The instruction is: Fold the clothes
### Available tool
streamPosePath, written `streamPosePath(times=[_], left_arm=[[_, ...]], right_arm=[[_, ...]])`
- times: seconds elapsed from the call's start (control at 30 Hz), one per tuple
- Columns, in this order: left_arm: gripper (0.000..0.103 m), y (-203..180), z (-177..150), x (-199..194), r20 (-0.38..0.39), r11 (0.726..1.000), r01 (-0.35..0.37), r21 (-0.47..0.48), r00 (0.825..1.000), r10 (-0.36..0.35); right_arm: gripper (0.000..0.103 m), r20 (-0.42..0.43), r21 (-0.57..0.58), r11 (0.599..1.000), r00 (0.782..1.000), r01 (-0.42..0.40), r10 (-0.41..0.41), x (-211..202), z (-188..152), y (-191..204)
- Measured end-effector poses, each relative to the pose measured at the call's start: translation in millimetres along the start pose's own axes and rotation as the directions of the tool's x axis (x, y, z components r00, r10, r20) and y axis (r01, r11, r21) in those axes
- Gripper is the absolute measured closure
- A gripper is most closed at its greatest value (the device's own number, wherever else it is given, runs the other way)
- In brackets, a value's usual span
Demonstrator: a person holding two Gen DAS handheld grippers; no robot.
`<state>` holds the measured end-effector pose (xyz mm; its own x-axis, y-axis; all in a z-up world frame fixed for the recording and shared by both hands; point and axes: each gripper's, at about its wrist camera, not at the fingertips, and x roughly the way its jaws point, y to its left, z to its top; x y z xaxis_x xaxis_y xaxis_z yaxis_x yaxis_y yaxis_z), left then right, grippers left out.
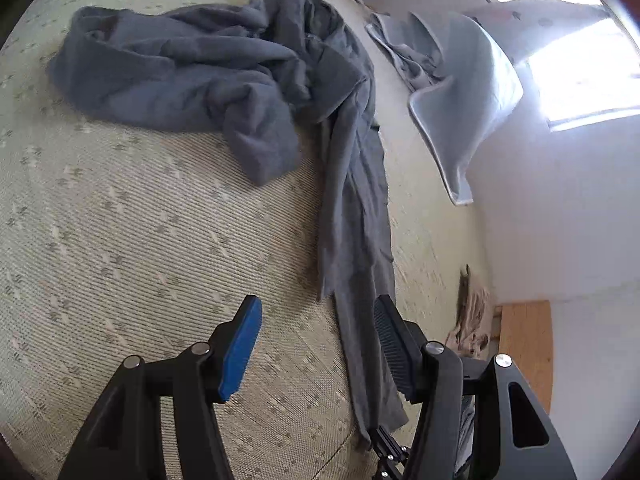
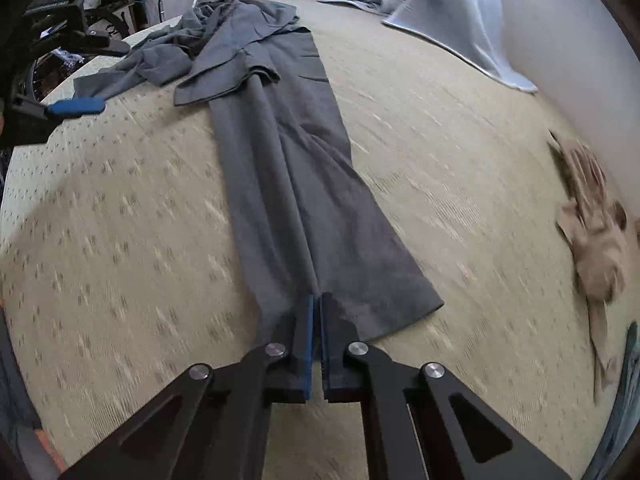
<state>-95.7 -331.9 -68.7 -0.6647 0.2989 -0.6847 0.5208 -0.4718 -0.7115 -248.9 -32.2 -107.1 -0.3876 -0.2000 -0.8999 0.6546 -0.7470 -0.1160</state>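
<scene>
1. One grey garment (image 2: 280,184) is seen on the patterned bed surface (image 2: 120,220); in the right wrist view one long part runs from the lower centre toward the upper centre, and the rest is bunched at the upper left.
2. Two grippers are counted. The right gripper (image 2: 316,300) is at the lower centre of its own view, its jaws pressed together on the near hem of the grey garment, with only a thin slit between the pads.
3. The left gripper (image 1: 316,308) is shown at the bottom of its own view with the jaws partly apart; the long grey strip passes between them, but the pads are not seen pressing on it.
4. One pale blue blanket (image 2: 460,12) is draped at the upper right in both views.
5. One beige crumpled cloth (image 2: 596,240) is seen at the right edge, blurred.
6. Only the left wrist view shows the bunched heap (image 1: 192,76) in full, a bright window (image 1: 580,80) and a wooden board (image 1: 524,352) at the lower right.
7. Only the right wrist view shows the grip on the hem, clutter beyond the bed at the upper left, and the left gripper's blue pad (image 2: 76,106) at the left edge.
</scene>
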Motion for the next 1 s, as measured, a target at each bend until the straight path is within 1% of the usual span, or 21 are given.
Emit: streamPosePath(times=[0.03,0.13,0.2,0.27,0.37,0.47,0.57,0.67,0.7,0.77,0.8,0.83,0.87,0.9,0.93,1.0], left_arm=[[0.041,-3,8,10,-0.007,1.000,0.010,0.012,1.000,-0.010],[0.039,-19,13,19,-0.025,0.998,0.041,0.050,0.999,-0.040],[0.032,-25,12,27,-0.039,0.996,0.052,0.078,0.998,-0.049],[0.031,-31,6,34,-0.071,0.993,0.054,0.105,0.996,-0.047],[0.031,-44,-5,53,-0.136,0.988,0.043,0.149,0.990,-0.022],[0.031,-50,-21,66,-0.179,0.982,0.018,0.189,0.984,0.016],[0.031,-56,-30,78,-0.181,0.975,-0.023,0.220,0.981,0.064],[0.031,-61,-33,92,-0.165,0.963,-0.085,0.258,0.978,0.130],[0.031,-62,-34,96,-0.163,0.958,-0.099,0.269,0.976,0.147],[0.031,-66,-35,99,-0.149,0.953,-0.110,0.283,0.976,0.157],[0.033,-69,-35,101,-0.149,0.950,-0.114,0.292,0.975,0.162],[0.040,-71,-35,104,-0.150,0.946,-0.117,0.301,0.974,0.168],[0.067,-72,-35,105,-0.153,0.945,-0.124,0.304,0.972,0.177],[0.091,-71,-36,107,-0.157,0.942,-0.140,0.306,0.968,0.195],[0.095,-71,-36,110,-0.161,0.938,-0.158,0.308,0.963,0.215],[0.100,-74,-36,114,-0.159,0.937,-0.156,0.313,0.964,0.213]], right_arm=[[0.103,-0.007,0.011,1.000,1.000,-0.004,0.004,-4,-8,-6],[0.103,-0.024,0.040,0.998,0.999,-0.039,0.040,-14,-30,-21],[0.103,-0.039,0.041,0.998,0.998,-0.043,0.045,-21,-42,-26],[0.103,-0.042,0.059,0.997,0.998,-0.053,0.056,-25,-50,-33],[0.103,-0.035,0.099,0.992,0.996,-0.076,0.080,-31,-59,-44],[0.103,-0.007,0.142,0.984,0.994,-0.107,0.109,-35,-60,-52],[0.103,0.015,0.156,0.980,0.992,-0.124,0.123,-38,-60,-54],[0.103,0.030,0.168,0.976,0.990,-0.140,0.137,-51,-75,-60],[0.103,0.036,0.173,0.974,0.989,-0.145,0.141,-53,-75,-62],[0.102,0.046,0.181,0.971,0.988,-0.153,0.147,-56,-76,-64],[0.102,0.052,0.186,0.970,0.987,-0.158,0.151,-58,-75,-66],[0.102,0.056,0.186,0.969,0.987,-0.161,0.153,-61,-75,-67],[0.102,0.061,0.184,0.970,0.986,-0.161,0.152,-63,-76,-66],[0.102,0.064,0.183,0.970,0.986,-0.161,0.151,-65,-78,-66],[0.102,0.067,0.181,0.970,0.987,-0.159,0.149,-65,-79,-66],[0.102,0.071,0.179,0.972,0.987,-0.155,0.144,-65,-81,-68]])
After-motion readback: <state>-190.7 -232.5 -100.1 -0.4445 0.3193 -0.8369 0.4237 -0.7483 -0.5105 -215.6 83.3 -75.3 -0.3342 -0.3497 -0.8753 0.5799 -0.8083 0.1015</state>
